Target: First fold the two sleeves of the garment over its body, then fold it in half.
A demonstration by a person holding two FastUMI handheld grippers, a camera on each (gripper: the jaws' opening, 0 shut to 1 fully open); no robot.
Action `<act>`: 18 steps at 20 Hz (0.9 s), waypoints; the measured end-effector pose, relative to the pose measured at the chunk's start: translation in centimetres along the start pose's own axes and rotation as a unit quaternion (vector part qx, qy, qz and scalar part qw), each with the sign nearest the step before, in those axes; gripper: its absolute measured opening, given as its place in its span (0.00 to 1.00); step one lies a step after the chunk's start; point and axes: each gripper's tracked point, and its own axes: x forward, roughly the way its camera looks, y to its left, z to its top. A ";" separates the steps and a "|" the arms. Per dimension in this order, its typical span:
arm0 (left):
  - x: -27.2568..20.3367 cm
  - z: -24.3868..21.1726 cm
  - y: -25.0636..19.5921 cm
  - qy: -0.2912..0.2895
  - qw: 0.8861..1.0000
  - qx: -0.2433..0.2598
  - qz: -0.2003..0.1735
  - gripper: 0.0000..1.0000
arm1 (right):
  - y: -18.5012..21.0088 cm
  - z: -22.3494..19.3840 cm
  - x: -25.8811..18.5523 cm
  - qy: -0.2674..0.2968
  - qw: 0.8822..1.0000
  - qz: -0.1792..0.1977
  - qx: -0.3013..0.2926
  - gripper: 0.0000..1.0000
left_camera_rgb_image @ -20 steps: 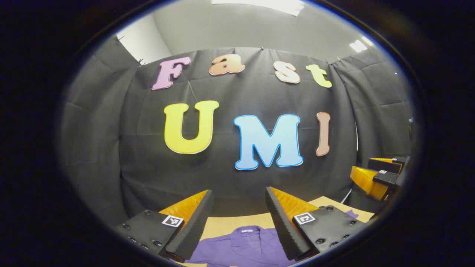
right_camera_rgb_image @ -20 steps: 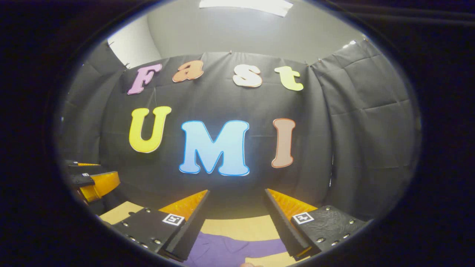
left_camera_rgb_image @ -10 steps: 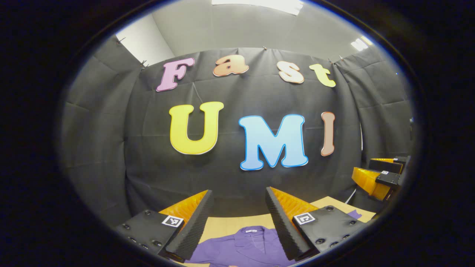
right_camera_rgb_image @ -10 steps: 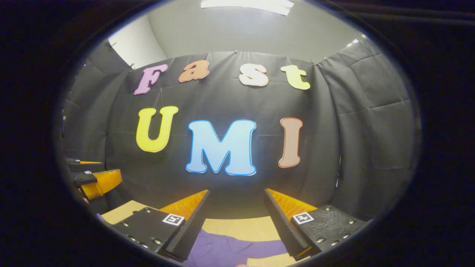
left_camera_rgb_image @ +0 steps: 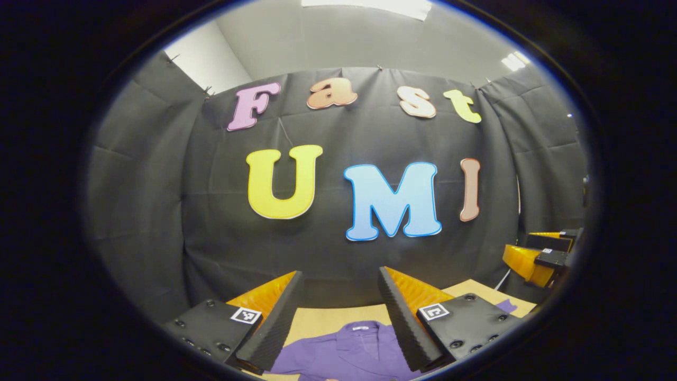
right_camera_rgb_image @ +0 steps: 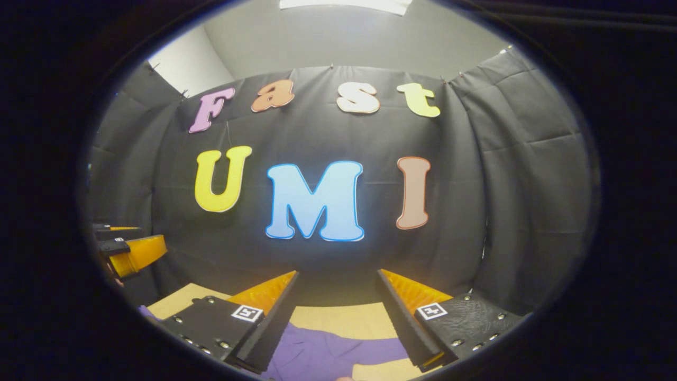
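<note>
Here the purple garment [left_camera_rgb_image: 349, 352] lies flat on the table [left_camera_rgb_image: 328, 317], below both grippers' spread, empty jaws.

The left gripper [left_camera_rgb_image: 338, 307] is held level and pointing forward, its two fingers spread wide apart with nothing between them. The right gripper [right_camera_rgb_image: 336, 307] has the same pose, fingers parted and gripping nothing. Each one appears off to the side in the other's view, raised at a similar height.
</note>
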 end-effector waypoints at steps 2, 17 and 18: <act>0.0 -0.2 0.1 0.004 1.000 -0.001 0.004 0.93 | -0.6 -0.8 0.4 0.008 1.000 -0.002 0.003 0.90; 0.7 -2.5 0.2 0.037 0.998 0.018 0.037 0.94 | -14.5 -13.6 5.9 0.124 0.988 -0.092 0.013 0.91; 0.9 -2.8 0.1 0.040 0.998 0.021 0.040 0.94 | -15.6 -14.8 6.1 0.134 0.986 -0.099 0.016 0.91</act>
